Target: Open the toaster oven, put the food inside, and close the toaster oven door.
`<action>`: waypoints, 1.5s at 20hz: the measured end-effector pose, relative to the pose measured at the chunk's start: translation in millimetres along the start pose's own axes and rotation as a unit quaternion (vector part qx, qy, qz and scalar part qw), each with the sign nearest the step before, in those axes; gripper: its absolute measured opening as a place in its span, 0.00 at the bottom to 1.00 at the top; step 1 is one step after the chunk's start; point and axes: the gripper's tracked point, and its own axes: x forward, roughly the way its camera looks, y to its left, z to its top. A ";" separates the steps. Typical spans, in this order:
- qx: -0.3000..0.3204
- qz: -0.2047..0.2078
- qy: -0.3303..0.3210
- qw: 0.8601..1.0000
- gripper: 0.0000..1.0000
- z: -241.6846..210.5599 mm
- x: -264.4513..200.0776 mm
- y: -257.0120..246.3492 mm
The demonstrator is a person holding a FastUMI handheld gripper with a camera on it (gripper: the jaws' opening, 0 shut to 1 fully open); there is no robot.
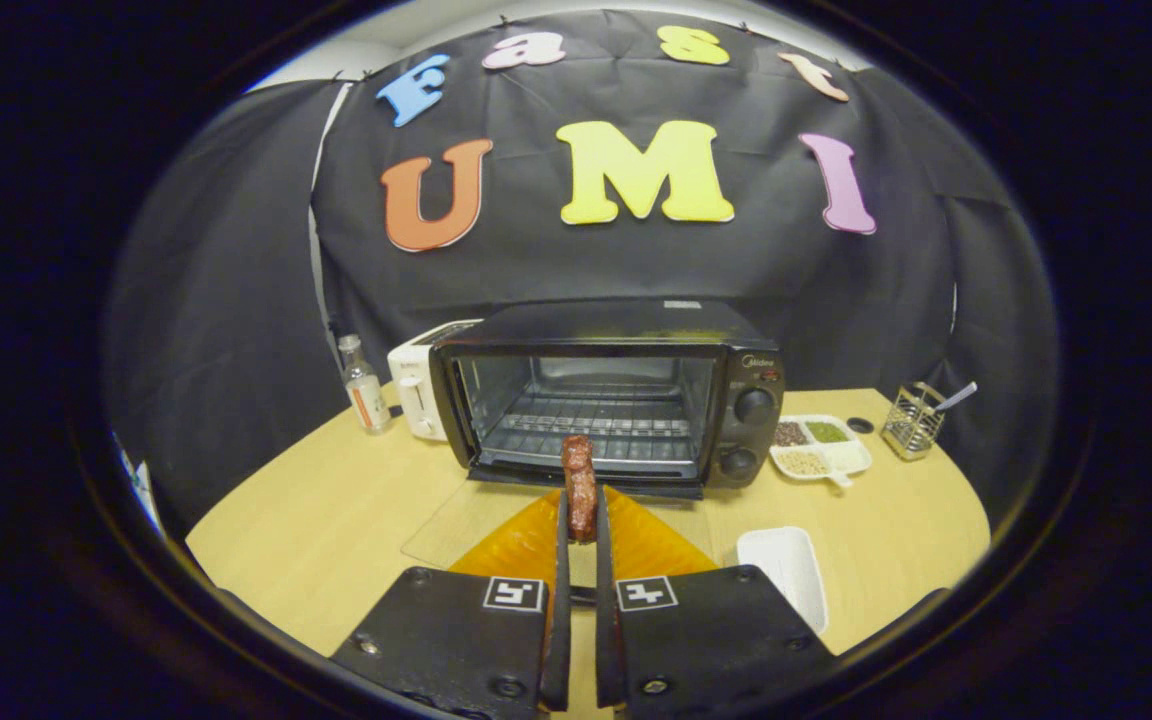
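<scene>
Black cloth hangs behind a pale wooden table (316,520), and I look out along my tongs (581,525) from low over the near edge. Going left to right across the back of the table: a small clear bottle (364,397), then a white toaster (418,388) touching the left side of the black toaster oven (616,395), then a white divided dish of grains (821,447), then a wire holder with a utensil in it (914,418). Nearer me and to the right lies an empty white tray (786,570). The oven's glass door (476,520) is already dropped flat toward me, and an orange mat (636,545) shows beneath my fingers. My tongs are clenched on the food, a brown sausage-like piece (579,485), with both fingers pressing its lower half; its long axis stands upright and its top pokes above the fingertips. The oven mouth is straight ahead, just beyond the food, with the wire rack (601,425) inside lined up behind it. I judge that the coming move is a plain forward push over the lowered door, keeping the piece centred between the oven's left wall and the knob panel (751,430) on the right. Room looks generous sideways; the top of the opening is the edge to mind, since the food stands tall.
</scene>
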 end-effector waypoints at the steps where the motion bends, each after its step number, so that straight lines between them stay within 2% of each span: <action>1: 0.013 0.009 -0.004 1.000 0.13 2.0 8.5 5.6; 4: 0.075 0.047 -0.023 0.996 0.13 16.0 31.2 23.0; 7: 0.148 0.064 -0.042 0.986 0.13 27.7 56.9 25.0; 12: 0.299 0.105 -0.044 0.947 0.13 35.5 105.2 26.7; 16: 0.355 0.090 -0.048 0.929 0.13 30.5 144.5 11.5; 20: 0.415 0.072 -0.065 0.905 0.13 30.0 175.1 -11.9; 22: 0.422 0.063 -0.066 0.902 0.13 25.9 183.9 -18.7; 24: 0.411 0.059 -0.065 0.907 0.13 23.7 187.9 -23.0; 30: 0.307 -0.005 -0.047 0.951 0.18 16.3 189.3 -38.7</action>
